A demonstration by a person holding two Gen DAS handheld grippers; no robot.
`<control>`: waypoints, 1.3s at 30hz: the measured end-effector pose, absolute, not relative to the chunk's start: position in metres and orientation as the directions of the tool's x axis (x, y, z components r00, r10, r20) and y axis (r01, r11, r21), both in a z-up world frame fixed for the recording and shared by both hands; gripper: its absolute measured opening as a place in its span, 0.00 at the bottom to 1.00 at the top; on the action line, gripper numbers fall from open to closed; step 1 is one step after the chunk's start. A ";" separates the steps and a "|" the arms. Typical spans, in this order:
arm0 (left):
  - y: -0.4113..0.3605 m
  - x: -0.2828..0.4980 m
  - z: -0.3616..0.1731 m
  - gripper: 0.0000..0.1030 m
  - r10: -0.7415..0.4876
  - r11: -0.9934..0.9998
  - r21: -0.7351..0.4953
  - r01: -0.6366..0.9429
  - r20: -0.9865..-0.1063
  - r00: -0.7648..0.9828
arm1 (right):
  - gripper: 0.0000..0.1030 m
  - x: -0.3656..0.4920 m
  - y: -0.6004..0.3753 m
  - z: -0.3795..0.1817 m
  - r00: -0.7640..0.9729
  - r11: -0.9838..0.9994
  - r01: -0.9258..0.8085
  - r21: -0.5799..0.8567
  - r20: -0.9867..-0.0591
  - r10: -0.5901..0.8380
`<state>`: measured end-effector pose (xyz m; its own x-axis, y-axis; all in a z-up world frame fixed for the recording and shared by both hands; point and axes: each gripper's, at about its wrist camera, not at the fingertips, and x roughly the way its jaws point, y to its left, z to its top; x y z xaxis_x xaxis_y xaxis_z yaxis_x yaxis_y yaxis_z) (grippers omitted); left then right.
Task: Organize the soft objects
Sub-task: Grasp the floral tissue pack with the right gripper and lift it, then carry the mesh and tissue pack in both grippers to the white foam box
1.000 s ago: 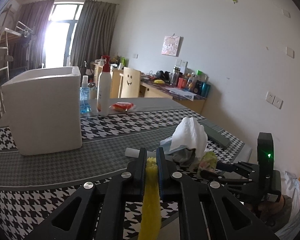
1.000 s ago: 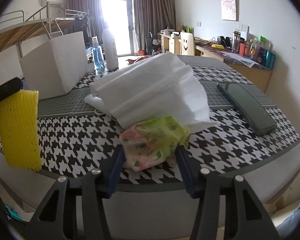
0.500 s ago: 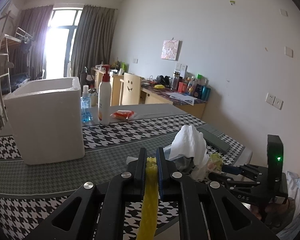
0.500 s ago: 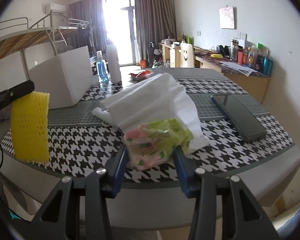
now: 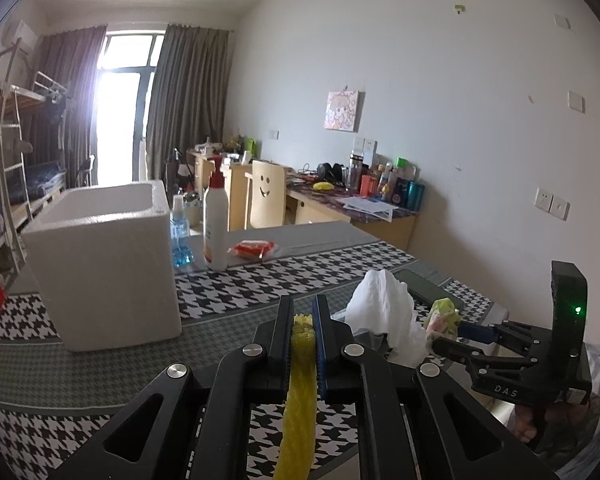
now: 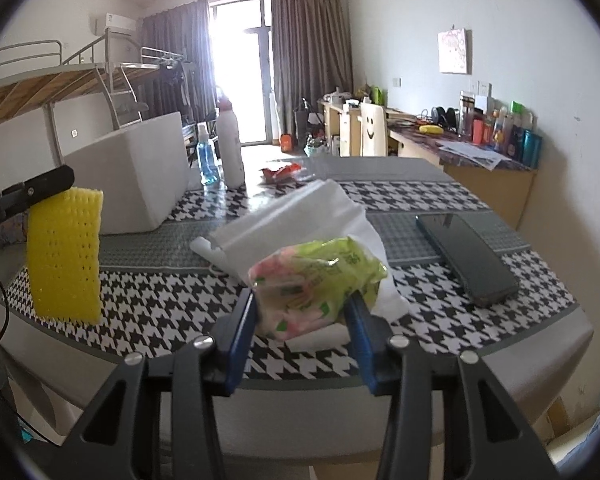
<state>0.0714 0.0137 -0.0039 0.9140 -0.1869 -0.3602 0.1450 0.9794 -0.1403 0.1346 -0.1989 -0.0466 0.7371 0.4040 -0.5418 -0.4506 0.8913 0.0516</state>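
Above the near edge of the houndstooth-patterned worktop (image 6: 148,304), the left claw (image 5: 304,320) grips a yellow perforated foam sleeve (image 6: 64,256), which hangs downward. The right claw (image 6: 300,312) clamps a green-and-pink soft tissue packet (image 6: 316,280) clear of the surface. Behind the packet lies crumpled white tissue paper (image 6: 296,216), beside a dark flat case (image 6: 468,264). A white foam box (image 5: 104,264) stands farther back.
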 end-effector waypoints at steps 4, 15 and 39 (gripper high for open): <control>0.017 0.071 0.001 0.10 -0.170 0.983 -0.134 0.130 -0.358 0.918 | 0.48 0.132 -0.193 -0.038 0.741 0.878 -0.476 0.047 -0.516 0.430; 0.027 0.074 0.018 0.10 -0.123 0.990 -0.112 0.089 -0.352 0.928 | 0.48 0.139 -0.167 -0.016 0.718 0.830 -0.556 0.046 -0.476 0.508; 0.045 0.109 0.050 0.10 -0.040 0.997 -0.077 0.014 -0.354 0.934 | 0.48 0.171 -0.133 0.015 0.682 0.780 -0.623 0.059 -0.447 0.579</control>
<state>0.1089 0.0451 0.0495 0.9344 -0.0402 -0.3540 0.0139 0.9970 -0.0766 0.1706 -0.1328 0.0147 0.6823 0.5788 -0.4467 -0.6232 0.7798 0.0586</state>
